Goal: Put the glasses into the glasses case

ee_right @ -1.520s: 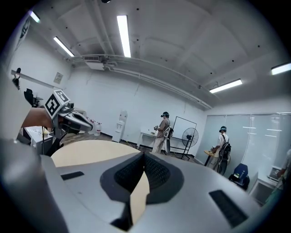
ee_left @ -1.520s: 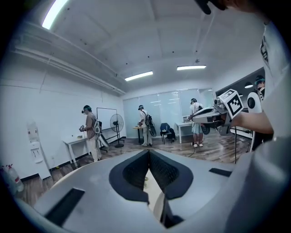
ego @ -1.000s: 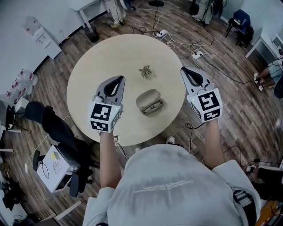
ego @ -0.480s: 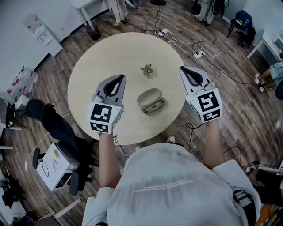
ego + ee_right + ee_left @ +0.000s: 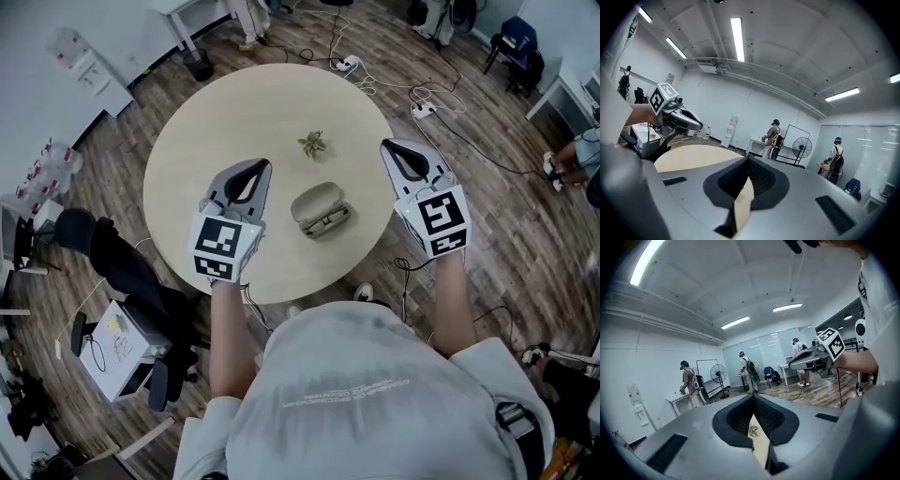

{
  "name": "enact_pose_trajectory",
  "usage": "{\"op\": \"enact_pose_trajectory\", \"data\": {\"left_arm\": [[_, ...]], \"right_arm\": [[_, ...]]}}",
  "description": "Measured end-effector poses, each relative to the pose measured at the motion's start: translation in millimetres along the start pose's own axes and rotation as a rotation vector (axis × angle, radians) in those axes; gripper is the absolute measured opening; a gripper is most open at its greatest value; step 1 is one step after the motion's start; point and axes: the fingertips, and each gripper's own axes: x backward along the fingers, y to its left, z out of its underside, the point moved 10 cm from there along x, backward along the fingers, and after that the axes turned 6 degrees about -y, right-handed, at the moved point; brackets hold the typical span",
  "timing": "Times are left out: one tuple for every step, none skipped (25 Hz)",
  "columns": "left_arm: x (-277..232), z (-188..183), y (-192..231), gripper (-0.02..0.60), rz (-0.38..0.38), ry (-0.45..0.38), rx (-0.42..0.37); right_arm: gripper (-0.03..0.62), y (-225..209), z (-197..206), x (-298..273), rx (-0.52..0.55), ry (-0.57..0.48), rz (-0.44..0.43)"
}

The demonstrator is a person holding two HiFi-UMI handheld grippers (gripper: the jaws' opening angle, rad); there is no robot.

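Hardly moving since before, holding left tool (image 5: 255,171) and right tool (image 5: 392,150) pressed together, empty, flanking open glasses case (image 5: 315,201) already cradling glasses (image 5: 328,221).

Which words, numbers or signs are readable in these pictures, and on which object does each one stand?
No text here can be read.
Shirt print: a line of pale letters on the person's back, too small to read.
Marker cubes: black-and-white square patterns only, no words.

My head camera looks steeply down on the table (image 5: 178,169). Cameras on my left claw (image 5: 260,167) and right claw (image 5: 389,147) look low across it.
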Motion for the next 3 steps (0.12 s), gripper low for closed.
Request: {"op": "enact_pose_trajectory", "data": {"left_arm": [[0.1,1.2,-0.3,0.012,0.004,0.002,-0.002],[0.2,2.4,-0.5,0.013,0.009,0.003,-0.005],[0.2,3.7,-0.8,0.012,0.013,0.005,-0.007]], "right_arm": [[0.0,0.5,0.4,0.0,0.0,0.001,0.0],[0.0,1.0,0.8,-0.2,0.0,0.001,0.0],[0.0,1.7,1.2,-0.4,0.0,0.002,0.0]]}}
